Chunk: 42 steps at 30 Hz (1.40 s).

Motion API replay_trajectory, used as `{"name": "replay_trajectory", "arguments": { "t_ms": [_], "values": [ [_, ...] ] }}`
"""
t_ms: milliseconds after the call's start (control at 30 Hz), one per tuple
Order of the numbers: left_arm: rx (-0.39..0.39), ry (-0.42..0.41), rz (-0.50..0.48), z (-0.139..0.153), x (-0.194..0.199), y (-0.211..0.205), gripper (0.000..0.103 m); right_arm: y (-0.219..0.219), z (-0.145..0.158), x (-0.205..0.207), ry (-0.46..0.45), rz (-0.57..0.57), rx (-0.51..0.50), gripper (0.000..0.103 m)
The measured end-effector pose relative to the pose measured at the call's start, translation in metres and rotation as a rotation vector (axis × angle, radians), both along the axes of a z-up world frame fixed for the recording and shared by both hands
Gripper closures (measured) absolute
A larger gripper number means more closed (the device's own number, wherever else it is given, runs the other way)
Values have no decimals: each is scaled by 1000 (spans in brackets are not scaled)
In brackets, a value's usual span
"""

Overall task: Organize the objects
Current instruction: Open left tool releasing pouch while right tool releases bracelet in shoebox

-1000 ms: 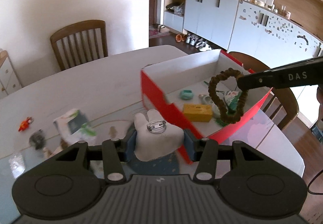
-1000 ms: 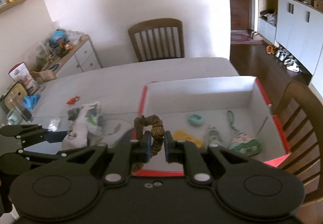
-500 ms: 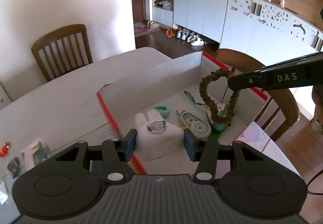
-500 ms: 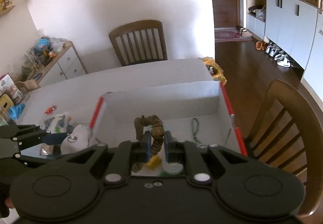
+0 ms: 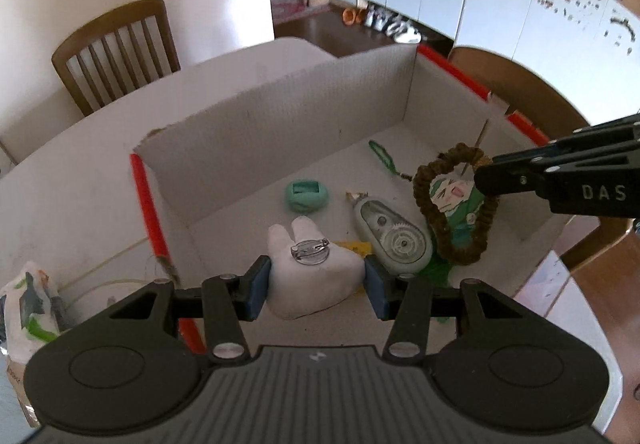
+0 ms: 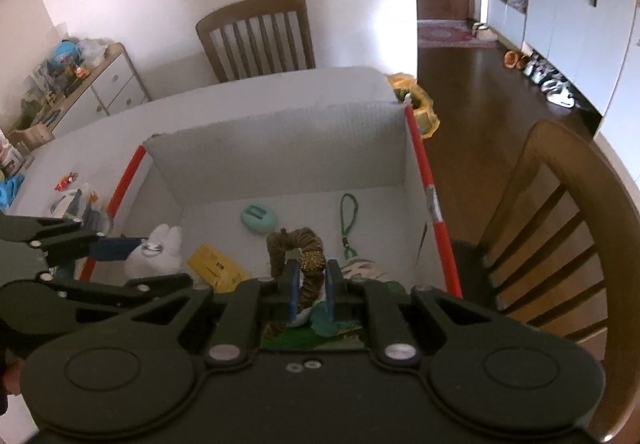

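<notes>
Both claws loaded and hanging over the box — drop time, and a couple of ways to botch it.

Left claw (image 5: 316,286) is clamped on the white bunny (image 5: 310,268), right claw (image 6: 311,290) is squeezed together on the brown scrunchie (image 6: 298,244), both above the floor of the box (image 5: 280,124), which sits on the tabletop (image 5: 72,180). The bunny hangs near the red edge, so letting go too early could bounce it off the wall. The scrunchie is stretchy — it might snag on a finger, or land on the tape dispenser (image 5: 394,238) and green card already piled there.
</notes>
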<state>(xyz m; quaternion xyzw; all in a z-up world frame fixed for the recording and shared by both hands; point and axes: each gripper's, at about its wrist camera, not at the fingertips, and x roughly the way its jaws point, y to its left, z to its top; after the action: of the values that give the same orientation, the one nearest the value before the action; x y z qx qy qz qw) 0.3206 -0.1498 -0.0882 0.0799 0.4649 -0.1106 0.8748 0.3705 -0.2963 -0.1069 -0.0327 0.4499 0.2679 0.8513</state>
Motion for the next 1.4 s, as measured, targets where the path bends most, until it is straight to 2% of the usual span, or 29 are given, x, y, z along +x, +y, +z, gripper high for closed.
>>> {"name": "replay_trajectory", "arguments": {
  "t_ms": [400, 633, 767, 1067, 1233, 1400],
  "values": [
    [28, 83, 19, -26, 14, -11, 53, 4, -26, 11, 66, 57, -51, 91],
    [45, 111, 30, -34, 24, -14, 53, 12, -33, 13, 64, 86, -97, 91],
    [41, 115, 39, -34, 27, -13, 53, 15, -35, 13, 68, 105, -106, 85],
    [36, 107, 36, -33, 26, -13, 50, 8, -32, 12, 71, 111, -87, 81],
    [-2, 85, 35, -25, 19, -12, 43, 1, -26, 10, 70, 112, -63, 80],
    [-34, 51, 45, -15, 8, -11, 43, -5, -12, 2, 45, 119, -44, 78]
  ]
}}
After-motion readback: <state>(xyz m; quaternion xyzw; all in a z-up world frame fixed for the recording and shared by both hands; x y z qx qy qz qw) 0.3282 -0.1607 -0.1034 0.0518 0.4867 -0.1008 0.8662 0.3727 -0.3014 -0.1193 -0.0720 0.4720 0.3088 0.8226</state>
